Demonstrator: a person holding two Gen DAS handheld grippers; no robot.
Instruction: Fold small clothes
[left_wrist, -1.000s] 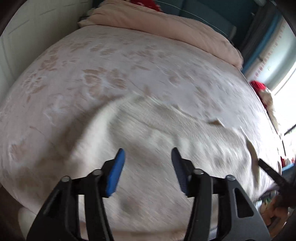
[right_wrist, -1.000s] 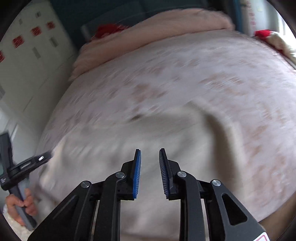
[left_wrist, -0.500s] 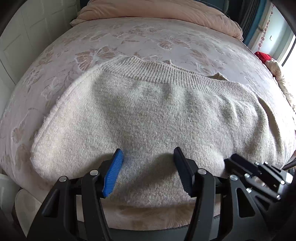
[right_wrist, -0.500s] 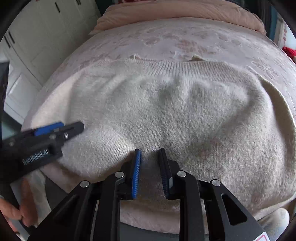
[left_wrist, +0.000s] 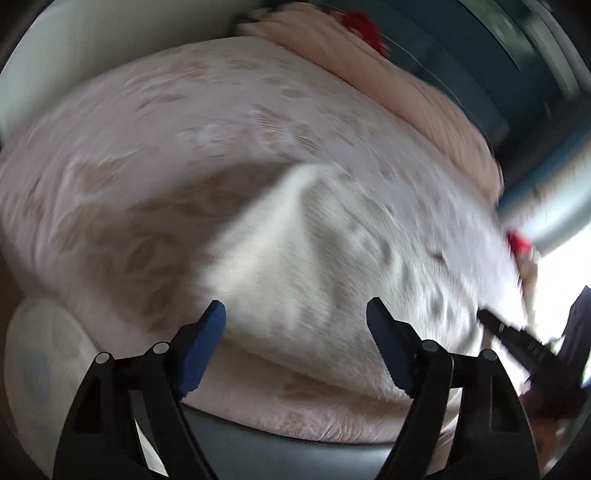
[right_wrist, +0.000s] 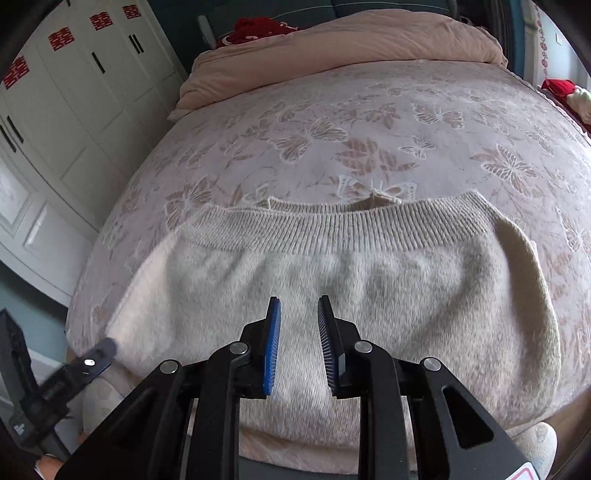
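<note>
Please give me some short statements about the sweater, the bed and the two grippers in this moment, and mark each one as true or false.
1. The cream sweater lies on a bed cover with a butterfly pattern. True.
2. The right gripper is clamped on the sweater. False: its fingers stand apart with a gap, and nothing is pinched between them.
3. The left gripper is wide open. True.
4. The ribbed band of the sweater is on the side near the camera. False: it is on the far side, toward the peach duvet.
5. The wardrobe doors carry red paper decorations. True.
</note>
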